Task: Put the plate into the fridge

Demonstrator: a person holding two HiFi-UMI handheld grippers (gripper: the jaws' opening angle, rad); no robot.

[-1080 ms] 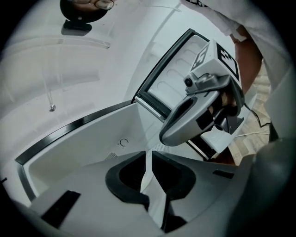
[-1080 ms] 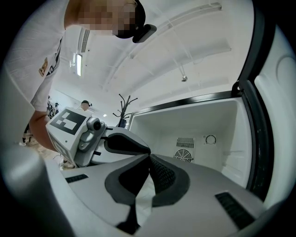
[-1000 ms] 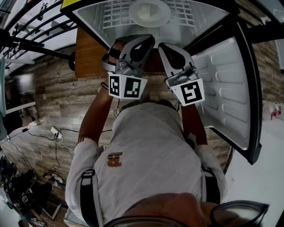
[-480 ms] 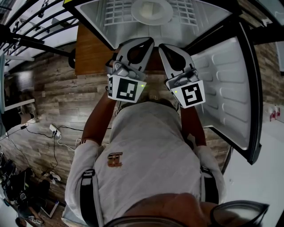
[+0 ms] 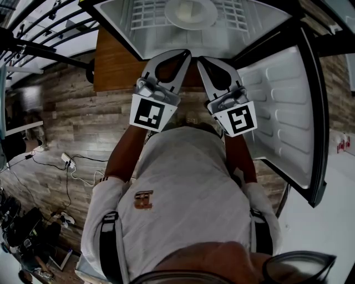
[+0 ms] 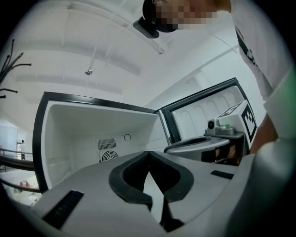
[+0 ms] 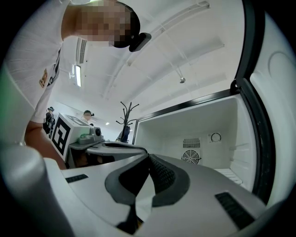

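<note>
Head cam: above person, faces steeply down over light grey shirt (image 5: 188, 183), mid-range. It takes in grey plastic left gripper (image 5: 186, 54), grey plastic right gripper (image 5: 201, 60) and open white fridge compartment (image 5: 116, 16) at frame top.
L gripper cam: low behind own jaws, faces into compartment, close.
R gripper cam: same, mirrored.
Shared: the 2 gripper views both catch round fan grille (image 6: 107, 156) on back wall. All 3 see the compartment.
</note>
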